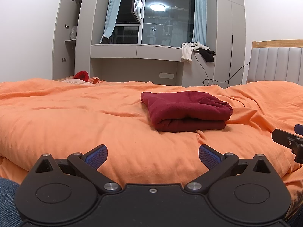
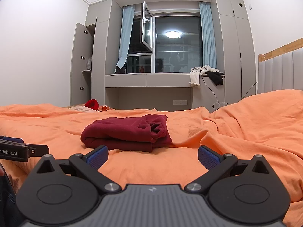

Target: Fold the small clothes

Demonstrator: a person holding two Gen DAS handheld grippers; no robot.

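- Two tools are in view. The left tool [image 1: 153,156] hangs low over the near edge of the bed with its two blue-padded fingers [image 1: 97,156] spread wide and nothing between them — released.
- The right tool [image 2: 153,156] sits the same way, its two blue pads [image 2: 209,157] well apart and bare, so it too is released. Each tool shows at the edge of the other's camera view.
- One orange duvet [image 1: 75,117] covers the bed, wrinkled, with a raised hump toward the headboard side.
- One dark red garment [image 1: 186,111] lies on the duvet ahead of both tools, apart from them. It is folded into a compact stack of layers, the rounded fold edge facing the tools; in the right wrist view a bunched opening shows at its right end.
- At the far edge of the bed lie one bright red item [image 2: 92,103] and a small pale and orange heap beside it — too small to identify.
- One padded grey headboard [image 1: 276,64] with a wooden rail stands at the right.
- Beyond the bed, one grey wardrobe [image 1: 65,36] stands with its door open; a shelf inside holds a pale bundle that cannot be identified.
- On the window ledge hang two cloths, one white [image 1: 187,52] and one black [image 1: 208,54], touching.
- Two light blue curtains [image 2: 207,37] flank the one window [image 2: 176,45], whose left sash is swung open.
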